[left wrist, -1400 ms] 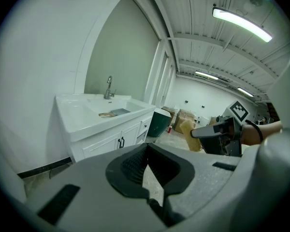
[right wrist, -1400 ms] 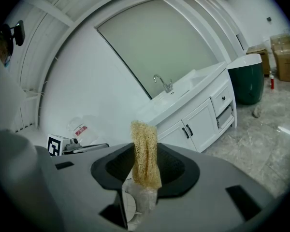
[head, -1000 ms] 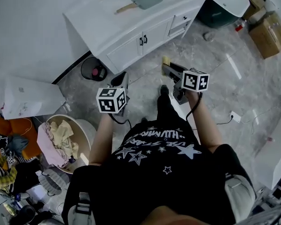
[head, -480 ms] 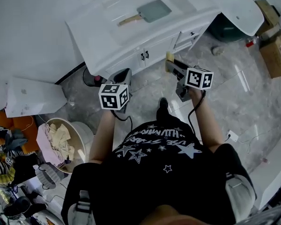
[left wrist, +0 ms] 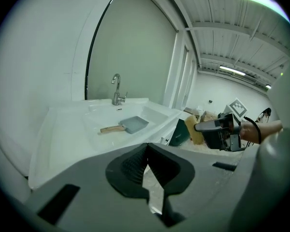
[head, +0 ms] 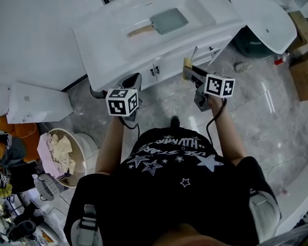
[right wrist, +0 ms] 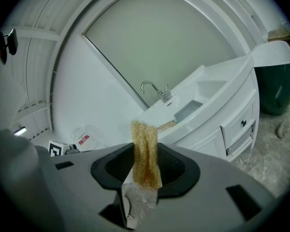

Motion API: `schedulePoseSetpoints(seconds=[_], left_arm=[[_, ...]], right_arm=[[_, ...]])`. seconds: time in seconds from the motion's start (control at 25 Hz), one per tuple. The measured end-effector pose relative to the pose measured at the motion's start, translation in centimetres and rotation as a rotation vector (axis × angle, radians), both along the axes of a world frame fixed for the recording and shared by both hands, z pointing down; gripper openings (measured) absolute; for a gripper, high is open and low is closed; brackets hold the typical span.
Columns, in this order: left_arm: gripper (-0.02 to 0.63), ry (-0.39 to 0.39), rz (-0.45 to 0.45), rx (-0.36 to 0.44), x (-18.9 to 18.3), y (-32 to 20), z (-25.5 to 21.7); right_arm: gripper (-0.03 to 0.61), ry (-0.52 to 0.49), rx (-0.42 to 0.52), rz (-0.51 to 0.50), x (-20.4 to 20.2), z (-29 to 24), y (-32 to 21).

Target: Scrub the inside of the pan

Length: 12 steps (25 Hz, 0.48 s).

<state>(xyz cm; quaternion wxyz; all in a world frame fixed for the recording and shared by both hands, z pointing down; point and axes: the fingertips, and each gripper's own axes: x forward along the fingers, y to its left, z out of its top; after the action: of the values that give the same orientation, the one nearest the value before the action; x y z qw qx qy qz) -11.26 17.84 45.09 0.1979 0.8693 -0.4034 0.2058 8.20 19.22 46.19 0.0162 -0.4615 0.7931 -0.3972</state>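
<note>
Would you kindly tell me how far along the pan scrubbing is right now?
Done: the yellow scrub pad is clamped in the right gripper. In hand: both grippers hover in front of the vanity, the left gripper shut and empty. Left: all the scrubbing; the pan lies in the sink, neither gripper near it.

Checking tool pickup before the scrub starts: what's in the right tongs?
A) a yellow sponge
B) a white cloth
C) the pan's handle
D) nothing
A: the right gripper view shows the right tongs shut on a yellow sponge that sticks up between them, while the pan lies in the sink, away from both tongs.
</note>
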Motion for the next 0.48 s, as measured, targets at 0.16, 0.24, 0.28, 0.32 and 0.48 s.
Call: schedulePoseSetpoints(seconds=[0.16, 0.24, 0.28, 0.32, 0.48], left_arm=[[0.009, -0.017, -0.030, -0.007, 1.3, -1.3, 0.3], [0.009, -0.011, -0.035, -0.016, 1.9, -1.9, 0.2], [0.009, -0.003, -0.032, -0.016, 2.3, -2.2, 0.1], [0.009, 0.005, -0.025, -0.013, 2.6, -2.5, 0.0], [0.009, 0.002, -0.027, -0.010, 3.3, -3.8, 0.2]], right_arm=[[0.146, 0.019, -0.014, -0.036, 1.5, 0.6, -1.2], [0.146, 0.022, -0.023, -0.043, 2.1, 0.8, -1.9], [0.146, 0.020, -0.023, -0.044, 2.3, 0.8, -2.2], [0.146, 0.016, -0.022, -0.045, 2.4, 0.7, -2.6], [0.147, 0.010, -0.026, -0.061, 2.5, 1.4, -4.0]])
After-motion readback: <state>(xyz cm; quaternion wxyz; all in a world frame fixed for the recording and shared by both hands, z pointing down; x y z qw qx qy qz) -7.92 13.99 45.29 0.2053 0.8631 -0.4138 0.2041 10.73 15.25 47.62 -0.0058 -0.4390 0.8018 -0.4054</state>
